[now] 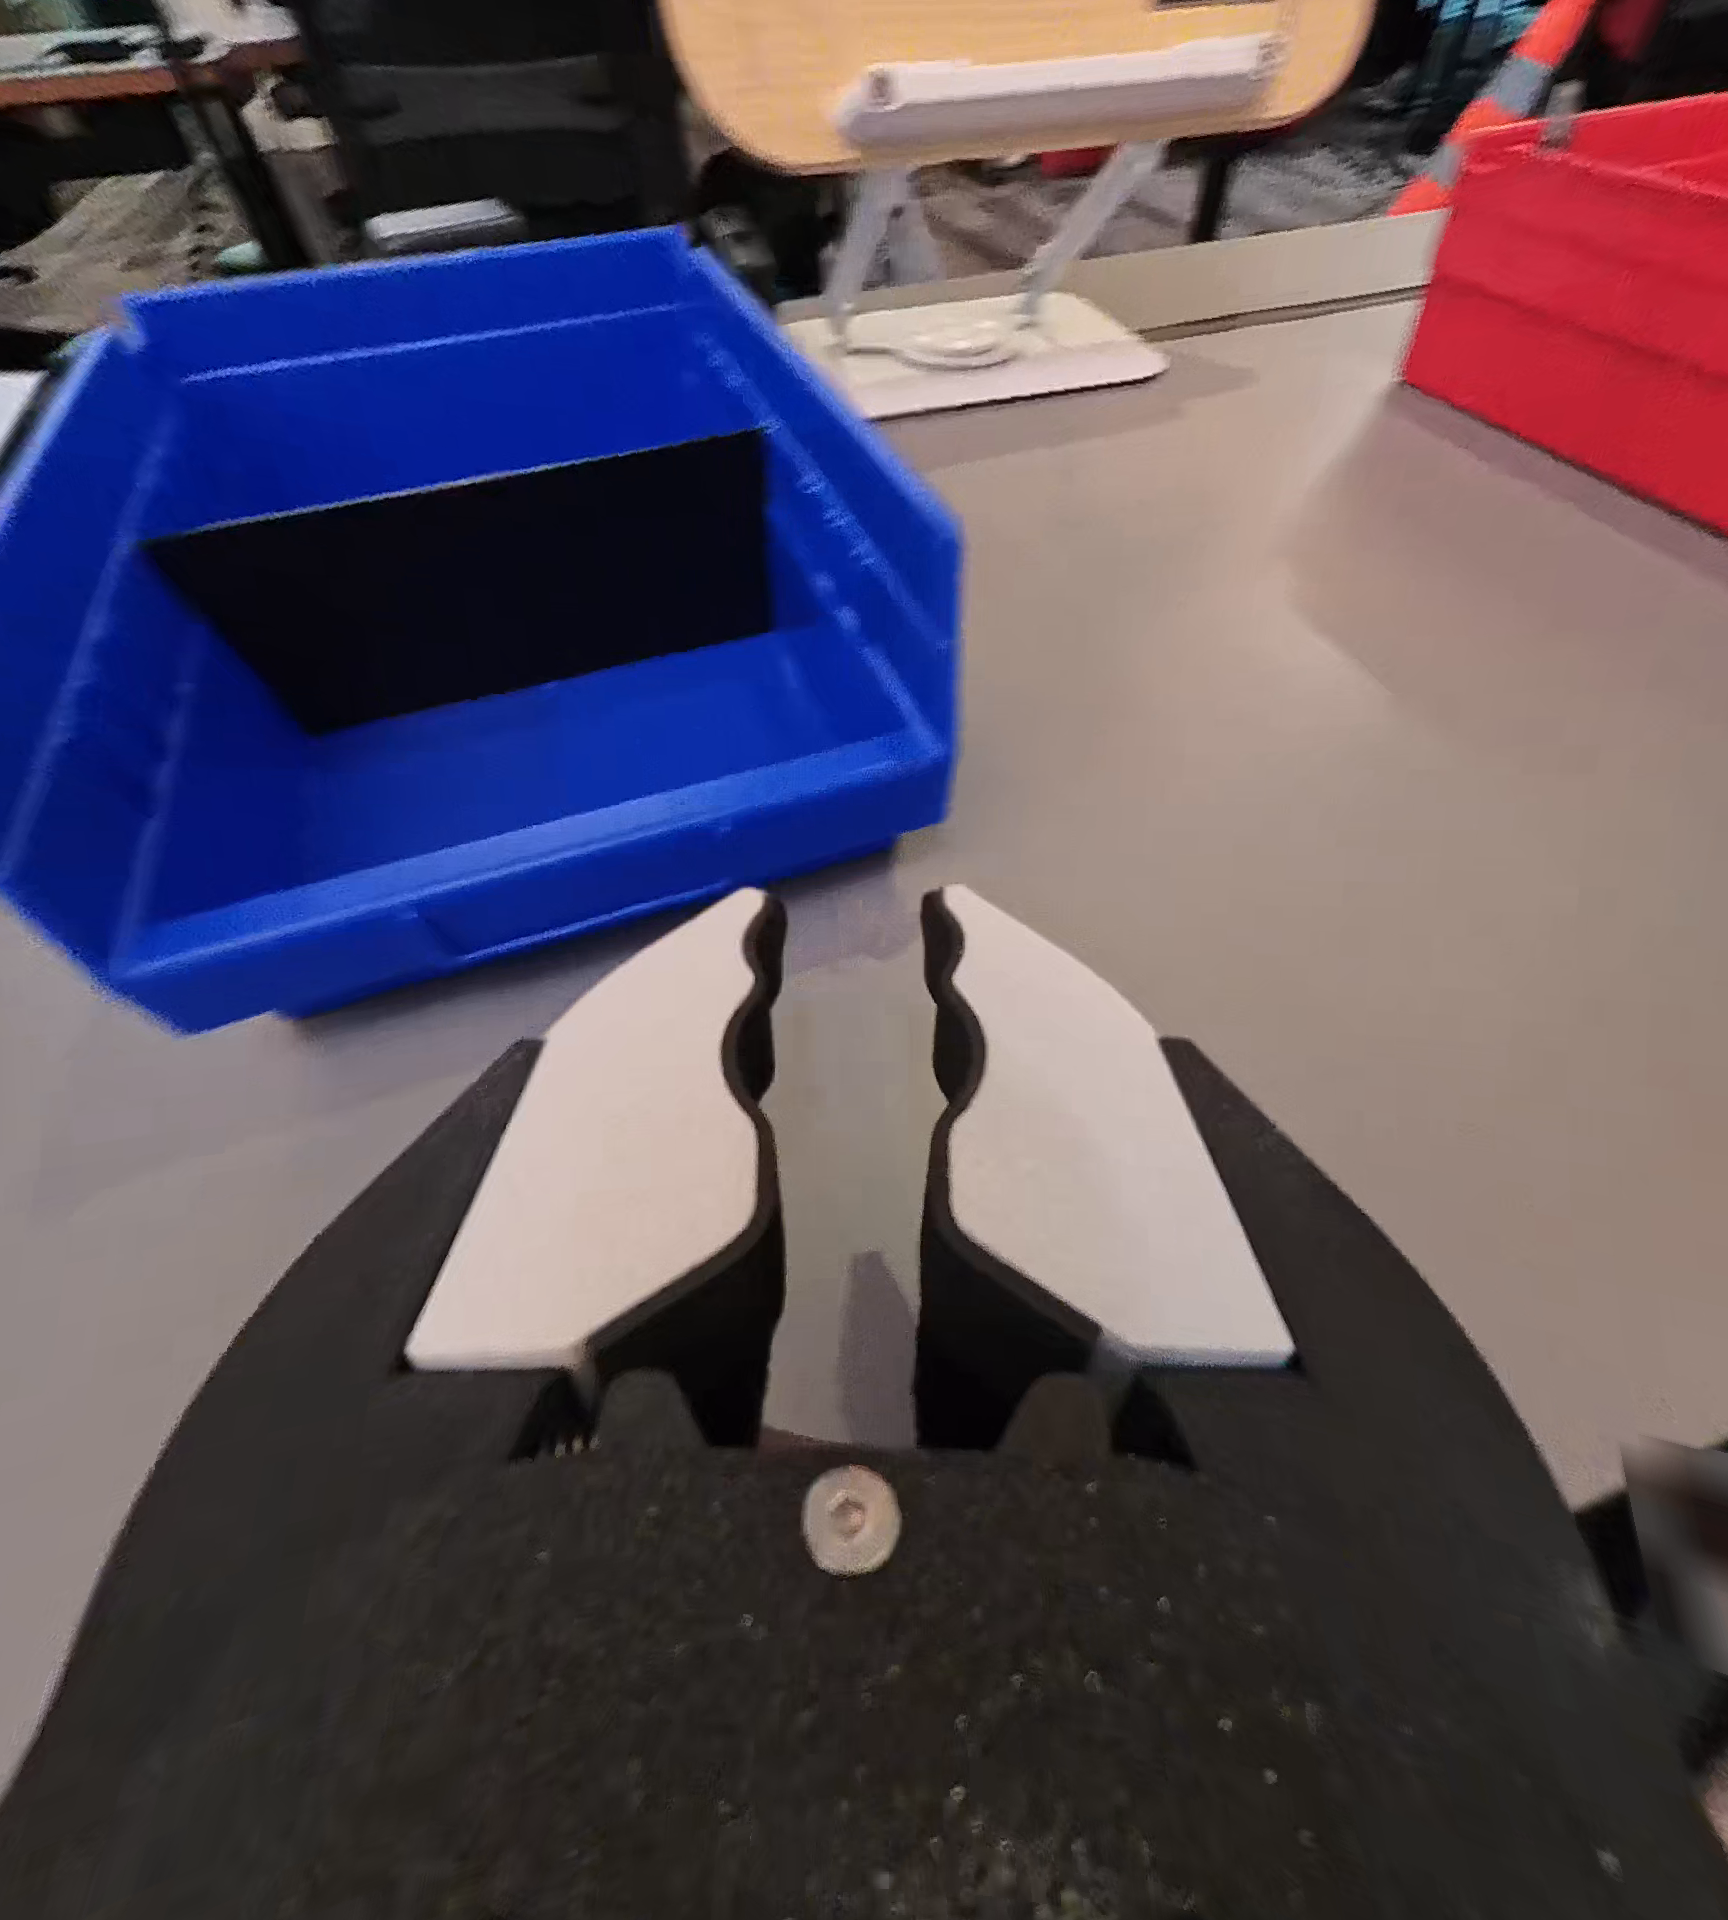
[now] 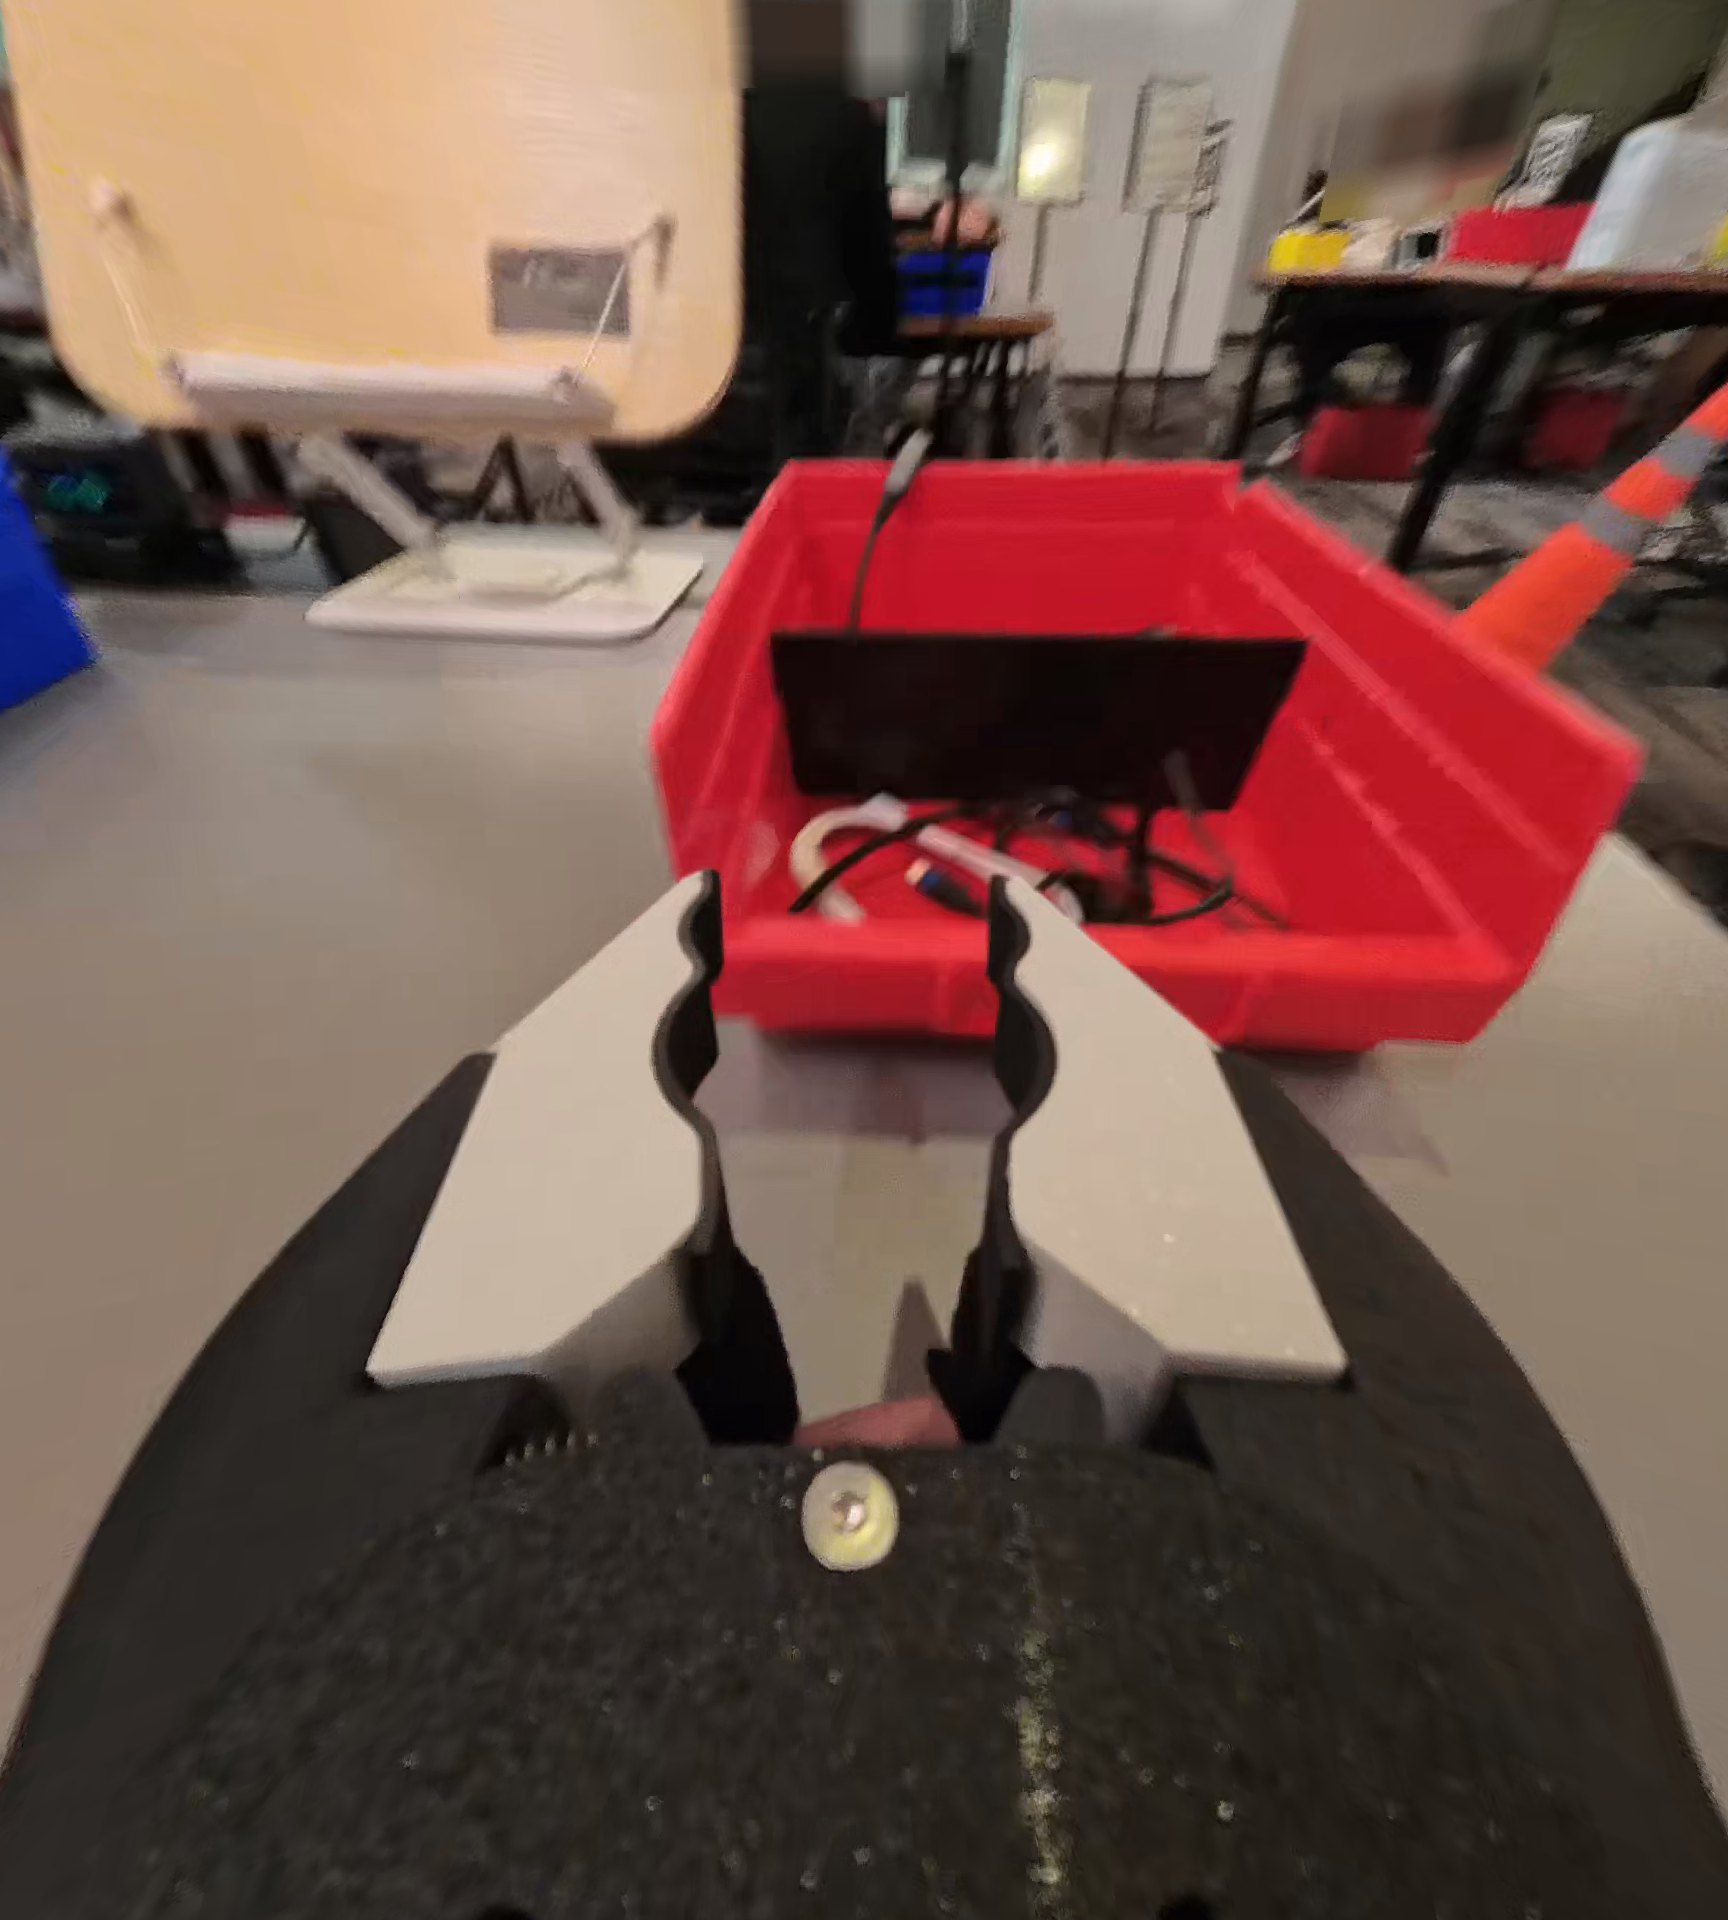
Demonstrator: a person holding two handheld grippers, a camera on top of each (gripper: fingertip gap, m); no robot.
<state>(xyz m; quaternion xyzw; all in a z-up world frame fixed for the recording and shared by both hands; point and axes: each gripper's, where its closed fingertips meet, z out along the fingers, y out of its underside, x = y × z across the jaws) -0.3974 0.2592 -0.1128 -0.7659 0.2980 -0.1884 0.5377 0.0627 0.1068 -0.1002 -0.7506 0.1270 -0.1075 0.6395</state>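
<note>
Each black gripper [image 1: 852, 914] [image 2: 852, 902] has grey fingers, silver screw.

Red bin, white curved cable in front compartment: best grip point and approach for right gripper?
Grip the white cable on its raised curved loop, coming from above over the red bin front lip. That arch stands clear of the tangled black cables; the black divider blocks the rear. Right gripper jaws stand open.

Your red bin [image 1: 1618, 301] runs off the left wrist view's right edge; its black divider [image 2: 1031, 717] hides the compartment behind.
</note>
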